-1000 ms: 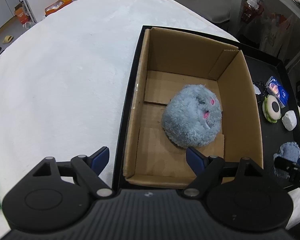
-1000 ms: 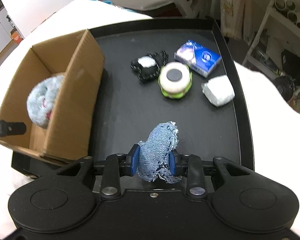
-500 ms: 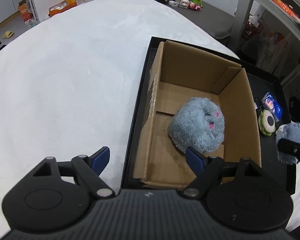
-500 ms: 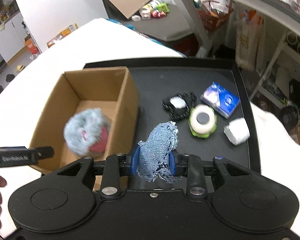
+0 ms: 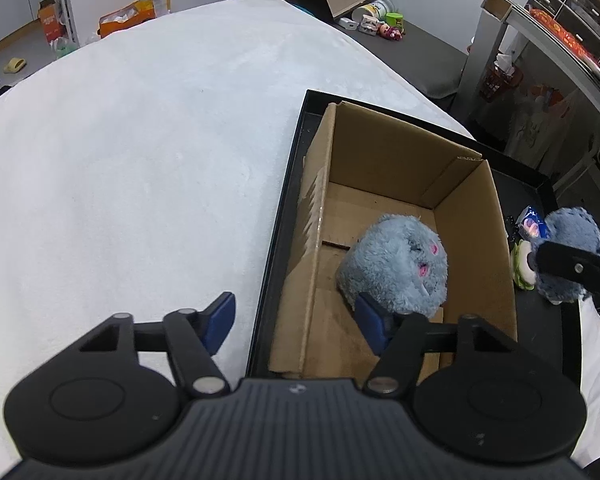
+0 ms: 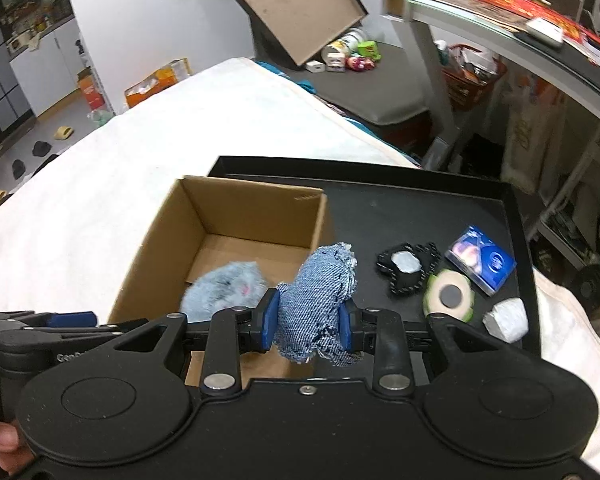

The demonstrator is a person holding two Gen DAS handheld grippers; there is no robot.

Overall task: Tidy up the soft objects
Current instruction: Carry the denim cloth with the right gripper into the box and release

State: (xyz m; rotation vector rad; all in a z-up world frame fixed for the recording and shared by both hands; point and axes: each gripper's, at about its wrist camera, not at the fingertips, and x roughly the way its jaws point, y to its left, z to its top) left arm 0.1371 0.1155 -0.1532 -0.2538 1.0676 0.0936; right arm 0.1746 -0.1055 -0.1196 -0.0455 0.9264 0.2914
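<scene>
Denim pouch (image 6: 316,304) clamped in right fingers (image 6: 345,322), left fingers (image 5: 220,316) closing empty, plush (image 5: 396,266) in box (image 5: 500,248).

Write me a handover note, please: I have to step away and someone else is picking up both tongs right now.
Right tongs: shut on the denim pouch, held above the tray near the cardboard box.
Left tongs: closing, nothing between the pads, over the box's near end.
Done: grey plush toy lies in the box.
Left: the pouch probably goes in next. On the black tray: white lump, green-rimmed round item, blue packet, black piece; sort the soft ones.
</scene>
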